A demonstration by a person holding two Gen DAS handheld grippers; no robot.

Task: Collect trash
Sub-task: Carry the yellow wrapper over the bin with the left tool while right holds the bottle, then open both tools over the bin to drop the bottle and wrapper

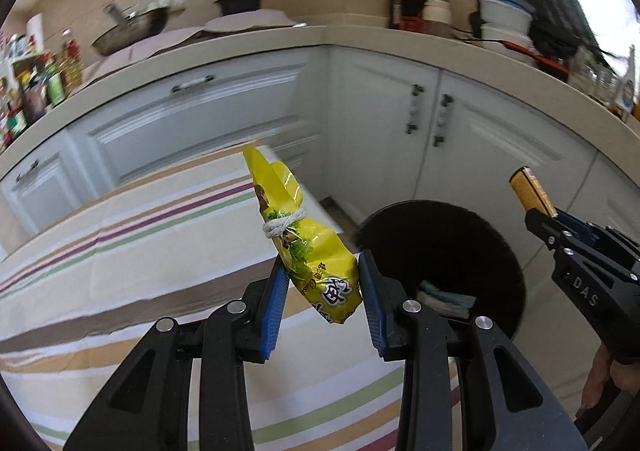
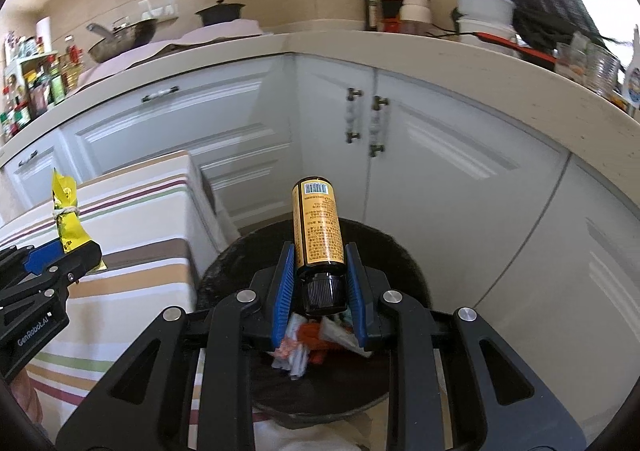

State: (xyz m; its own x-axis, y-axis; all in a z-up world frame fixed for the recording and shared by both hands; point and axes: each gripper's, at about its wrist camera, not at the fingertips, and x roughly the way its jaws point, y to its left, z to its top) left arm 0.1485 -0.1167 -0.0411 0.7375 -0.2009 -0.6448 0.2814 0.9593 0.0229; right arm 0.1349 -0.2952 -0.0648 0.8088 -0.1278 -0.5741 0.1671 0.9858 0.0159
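Trash is in both grippers at once. The left gripper [image 1: 323, 293] is clamped on the lower end of a yellow snack bag [image 1: 310, 247], a crinkly foil pouch cinched at its middle with a wrap of white string [image 1: 283, 225]; its upper half stands free above the blue pads [image 1: 276, 311]. It hangs over the edge of the striped tablecloth [image 1: 140, 243], just beside the black trash bin [image 1: 460, 251]. Such a pouch looks light and soft, and its glossy film is likely slippery, so a pinch across the fuller lower body, as here, seems safer than one on the flat top flap, which would fold and slide.

The right gripper [image 2: 320, 281] is closed on a small dark bottle [image 2: 318, 231] with an orange label, held bottom-up: the pads grip it at the shoulder and neck, with the ribbed black cap [image 2: 323, 293] toward the camera. It sits directly above the bin's mouth [image 2: 224, 271], where crumpled wrappers [image 2: 316, 343] already lie. The bottle appears rigid and smooth; I cannot tell whether it is glass or plastic. If glass, it would be heavier and breakable, so a low release seems wise.
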